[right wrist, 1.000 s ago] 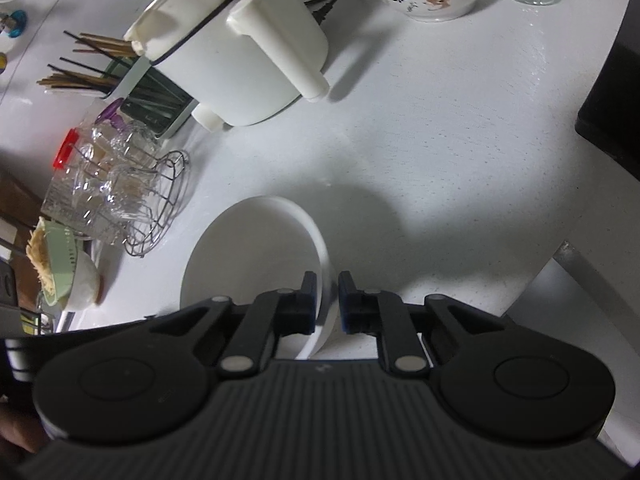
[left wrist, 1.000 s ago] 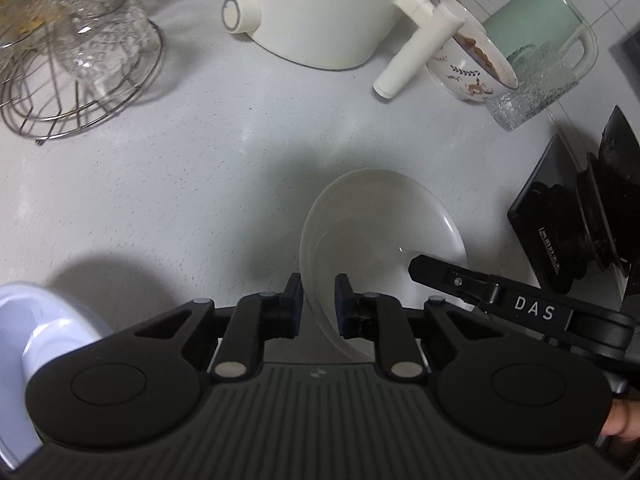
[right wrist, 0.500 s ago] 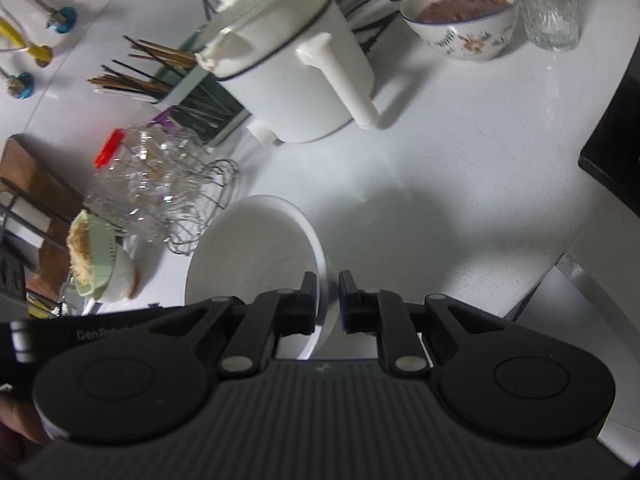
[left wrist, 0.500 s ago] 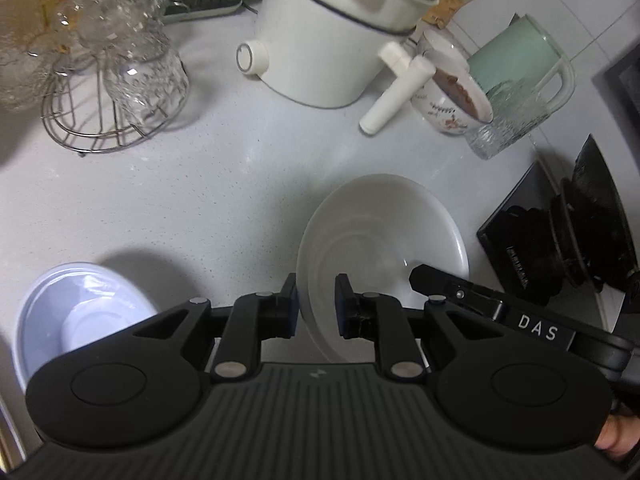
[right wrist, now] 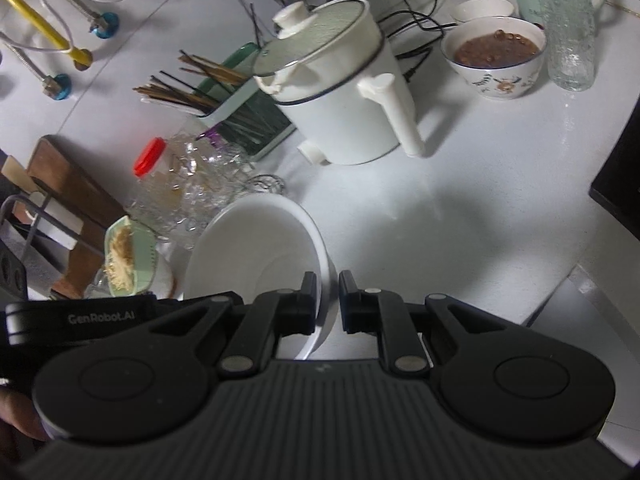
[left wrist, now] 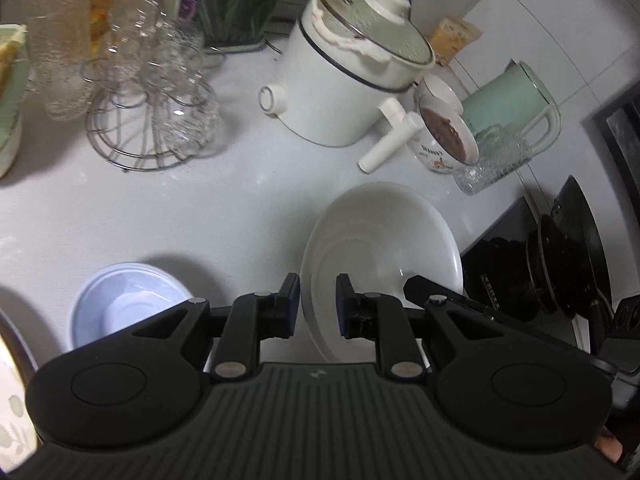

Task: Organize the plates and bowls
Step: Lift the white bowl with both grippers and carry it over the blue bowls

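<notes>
A white bowl [left wrist: 380, 248] hangs tilted above the white counter, held from two sides. My left gripper [left wrist: 318, 298] is shut on its near-left rim. The right gripper's black finger [left wrist: 416, 284] reaches in on the bowl's right side in the left wrist view. In the right wrist view the same white bowl [right wrist: 248, 248] sits left of centre, with my right gripper [right wrist: 328, 300] shut on its right rim. A pale blue bowl [left wrist: 124, 304] rests on the counter at lower left. A patterned plate edge [left wrist: 12, 400] shows at the far left.
Behind stand a white electric pot [left wrist: 344, 92], a flowered bowl of brown food [left wrist: 444, 136], a glass tumbler [left wrist: 492, 160] and a green kettle [left wrist: 508, 100]. A wire rack of glasses [left wrist: 152, 120] is at the left. A black stove [left wrist: 540, 280] lies at the right. A chopstick holder [right wrist: 240, 108] stands further back.
Both grippers have risen with the white bowl between them. The counter has dropped away and the pale blue bowl and more of the back clutter have come into view.
</notes>
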